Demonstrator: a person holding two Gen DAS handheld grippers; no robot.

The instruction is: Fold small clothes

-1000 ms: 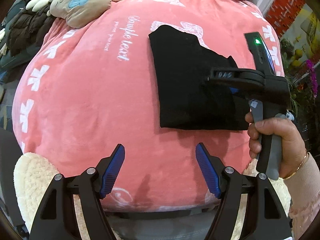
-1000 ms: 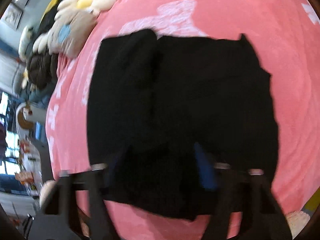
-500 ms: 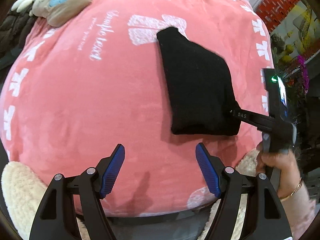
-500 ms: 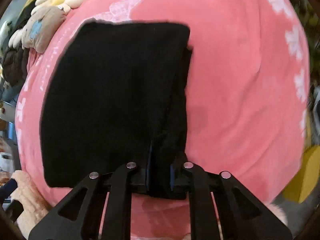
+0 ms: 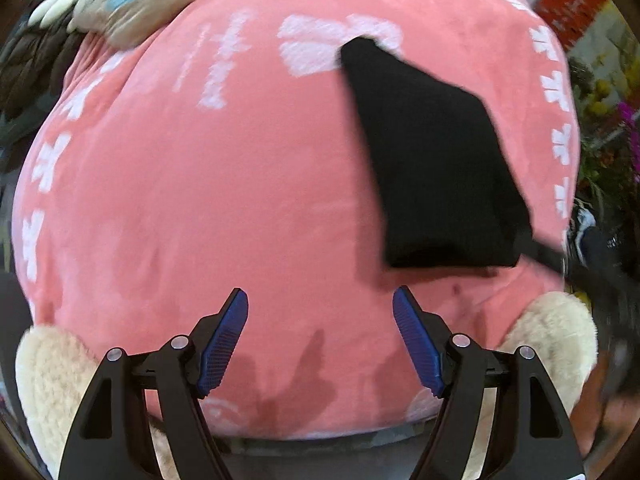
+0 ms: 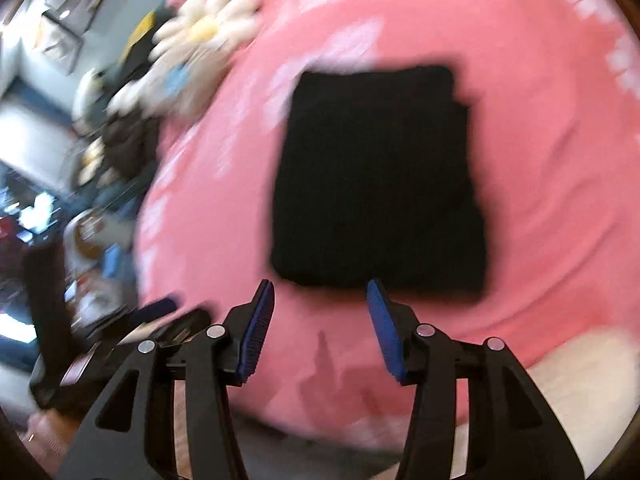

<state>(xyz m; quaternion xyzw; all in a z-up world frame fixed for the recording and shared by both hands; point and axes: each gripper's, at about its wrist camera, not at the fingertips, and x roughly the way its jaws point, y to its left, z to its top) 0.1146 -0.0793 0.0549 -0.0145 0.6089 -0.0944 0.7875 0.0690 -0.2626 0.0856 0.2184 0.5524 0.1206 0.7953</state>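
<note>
Bare pink blanket [image 5: 208, 200] left of the black cloth [image 5: 436, 168] gives passing room. Far-left corner is blocked by plush toys [image 5: 132, 4] and dark jackets [image 5: 28, 68]. Flowers [image 5: 612, 128] crowd the right edge.

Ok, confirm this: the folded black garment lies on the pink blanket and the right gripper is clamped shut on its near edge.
Not quite. In the right wrist view the right gripper is open, its blue pads spread apart and clear of the cloth. The folded black garment does lie on the pink blanket.
</note>
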